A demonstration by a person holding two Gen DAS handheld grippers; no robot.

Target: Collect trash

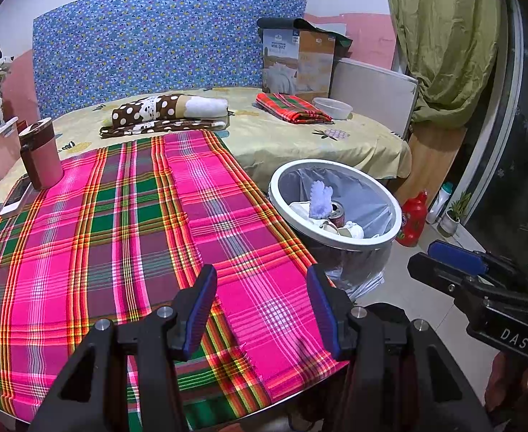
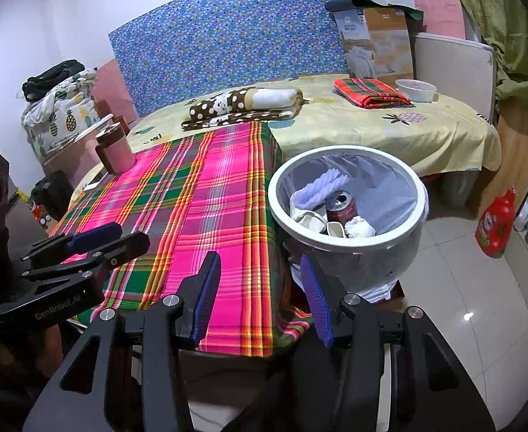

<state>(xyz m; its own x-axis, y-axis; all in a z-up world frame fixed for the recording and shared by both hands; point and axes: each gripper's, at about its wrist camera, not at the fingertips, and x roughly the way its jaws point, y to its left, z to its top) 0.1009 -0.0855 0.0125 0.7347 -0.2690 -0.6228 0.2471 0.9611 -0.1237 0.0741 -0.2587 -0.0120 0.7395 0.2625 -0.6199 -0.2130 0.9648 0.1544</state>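
A white-rimmed trash bin [image 1: 389, 201] [image 2: 420, 194] with a clear liner stands on the floor beside the table. Inside it lie a red drink can [image 1: 337, 214] [image 2: 341, 207], a pale purple crumpled piece [image 1: 320, 199] [image 2: 321, 185] and white crumpled paper [image 2: 359, 226]. My left gripper [image 1: 262, 306] is open and empty, low over the pink plaid tablecloth [image 1: 120, 223] [image 2: 206, 194]. My right gripper [image 2: 260, 295] is open and empty, over the table's edge in front of the bin. It also shows from the side in the left wrist view [image 1: 443, 262].
A brown and pink lidded cup [image 1: 40, 154] [image 2: 114, 149] stands at the table's far left corner. Behind is a bed [image 1: 299, 133] with folded cloths, a white bowl [image 1: 333, 107] and a box. A red bottle [image 2: 496, 225] stands on the tiled floor at right.
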